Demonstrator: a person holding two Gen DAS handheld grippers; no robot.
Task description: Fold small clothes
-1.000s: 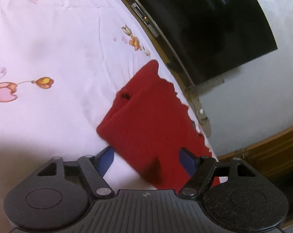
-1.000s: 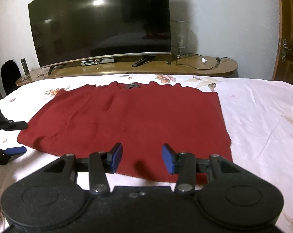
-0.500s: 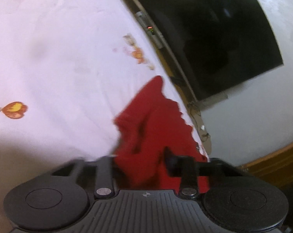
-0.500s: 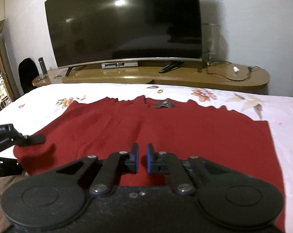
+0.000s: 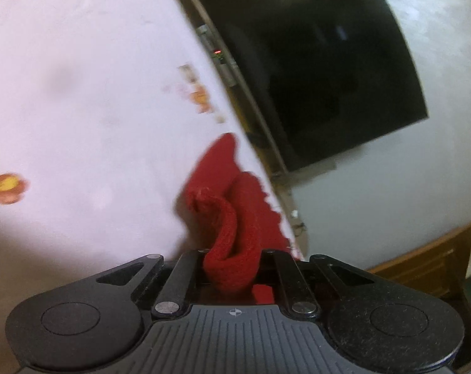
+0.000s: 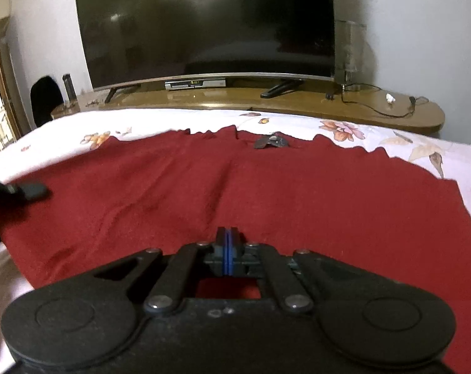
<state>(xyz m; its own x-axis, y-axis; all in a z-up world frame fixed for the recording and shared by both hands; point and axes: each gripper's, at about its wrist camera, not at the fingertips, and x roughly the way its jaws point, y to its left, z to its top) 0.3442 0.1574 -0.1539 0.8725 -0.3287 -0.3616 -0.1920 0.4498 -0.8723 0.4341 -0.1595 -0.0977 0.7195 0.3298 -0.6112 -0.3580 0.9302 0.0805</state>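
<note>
A dark red knitted garment [image 6: 298,202] lies spread flat on the floral bedsheet [image 6: 454,162], with a small dark tag [image 6: 271,141] at its far neckline. My left gripper [image 5: 232,255] has its jaws closing tight on the garment's left edge. A thick red fold [image 5: 229,243] is bunched up between the pads and hides them. One of its fingers [image 6: 32,190] shows at the left edge of the right wrist view. My right gripper [image 6: 227,233] is over the garment's near middle, blue pads closing together, tips down on the cloth. No cloth shows between them.
Beyond the bed's far edge a long wooden stand [image 6: 298,99] carries a big dark TV [image 6: 204,25], a set-top box [image 6: 195,84], a glass vase [image 6: 349,53] and loose cables. A wooden door [image 5: 422,265] stands to the right.
Both pairs of jaws went from wide open to closed. The left one took the garment's edge and bunched it up. The right one moved forward over the cloth.
</note>
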